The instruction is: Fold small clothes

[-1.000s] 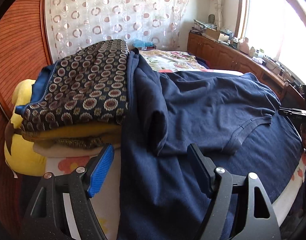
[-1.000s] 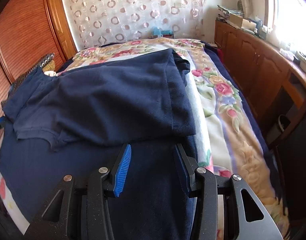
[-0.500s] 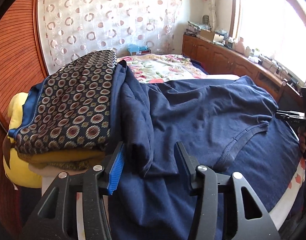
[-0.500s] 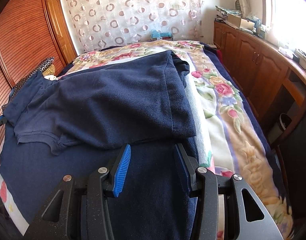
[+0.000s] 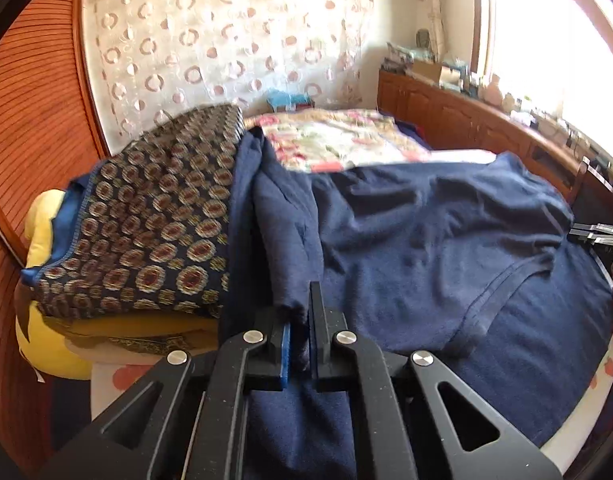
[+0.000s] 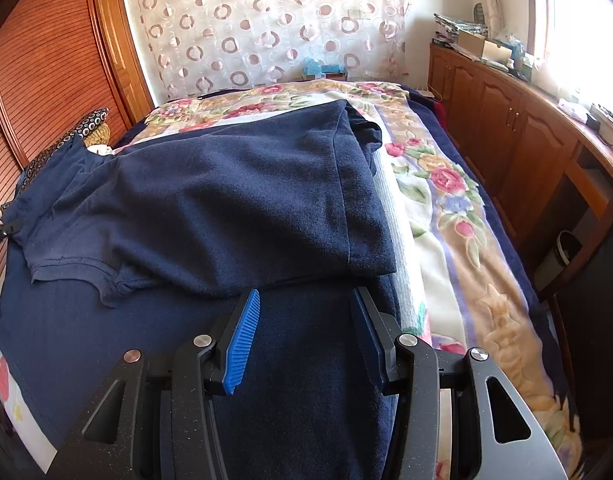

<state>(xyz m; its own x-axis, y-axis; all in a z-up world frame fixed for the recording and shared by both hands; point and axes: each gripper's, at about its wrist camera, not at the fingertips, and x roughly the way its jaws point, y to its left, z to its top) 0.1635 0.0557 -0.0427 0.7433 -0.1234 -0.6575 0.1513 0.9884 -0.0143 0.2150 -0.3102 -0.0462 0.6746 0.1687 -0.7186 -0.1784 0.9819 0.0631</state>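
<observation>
A navy blue T-shirt (image 5: 426,240) lies spread on a navy blanket on the bed; it also shows in the right wrist view (image 6: 226,200). My left gripper (image 5: 300,320) is shut on the folded sleeve edge of the T-shirt at its left side. My right gripper (image 6: 306,320) is open and empty, just short of the shirt's near hem (image 6: 370,268). The right gripper's tip shows at the far right edge of the left wrist view (image 5: 594,234).
A stack of folded clothes topped by a patterned garment (image 5: 146,232) sits on a yellow cushion (image 5: 42,340) left of the shirt. A floral blanket (image 6: 446,200) covers the bed's right side. Wooden cabinets (image 6: 526,140) line the window wall. A wooden wardrobe (image 6: 46,80) stands at left.
My left gripper moved forward onto the folded sleeve and closed on it. My right gripper stayed open, nearly still at the hem.
</observation>
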